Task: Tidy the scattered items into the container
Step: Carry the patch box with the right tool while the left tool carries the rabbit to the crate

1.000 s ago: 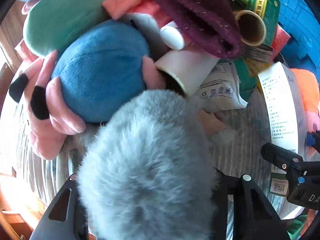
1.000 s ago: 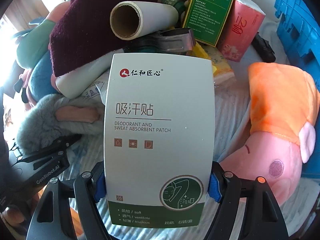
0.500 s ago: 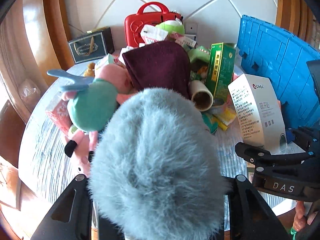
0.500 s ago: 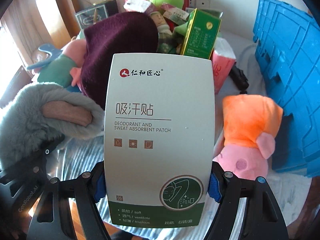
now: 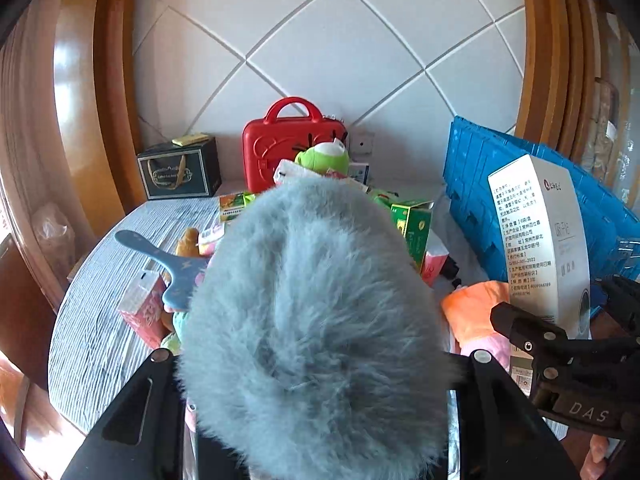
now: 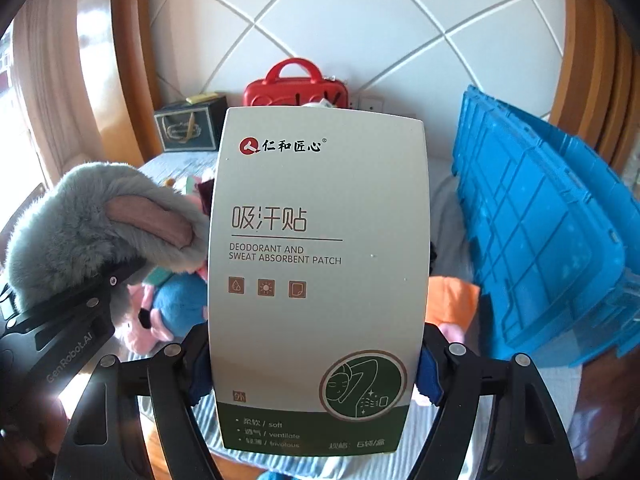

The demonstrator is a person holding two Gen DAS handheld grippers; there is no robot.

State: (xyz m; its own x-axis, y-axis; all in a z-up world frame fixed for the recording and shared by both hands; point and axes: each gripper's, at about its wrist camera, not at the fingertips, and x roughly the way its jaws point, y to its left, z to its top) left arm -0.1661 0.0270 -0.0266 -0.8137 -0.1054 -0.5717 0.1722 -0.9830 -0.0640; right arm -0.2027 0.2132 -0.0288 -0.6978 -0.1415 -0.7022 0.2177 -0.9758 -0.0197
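Observation:
A grey fluffy plush toy (image 5: pixel 316 320) fills the left wrist view, and my left gripper (image 5: pixel 320 356) is shut on it, raised above the table. The same toy (image 6: pixel 80 220), with a pink inner ear, shows at the left of the right wrist view. My right gripper (image 6: pixel 314 360) is shut on a white and green deodorant patch box (image 6: pixel 320 240), its blue pads pressing the box's two sides. The box (image 5: pixel 536 240) stands upright at the right of the left wrist view. A blue plastic crate (image 6: pixel 540 240) stands at the right, beside the box.
A round table with a striped cloth (image 5: pixel 92 320) holds a pile: red case (image 5: pixel 292 144), dark gift box (image 5: pixel 180 172), green plush (image 5: pixel 324 156), green carton (image 5: pixel 414 228), pink tissue pack (image 5: pixel 142 308), orange and pink plush (image 5: pixel 472 308), blue-bodied plush (image 6: pixel 176 304). A tiled wall stands behind.
Both grippers have risen with the plush toy and the box still held. The views have tilted up from the pile to the wall and crate.

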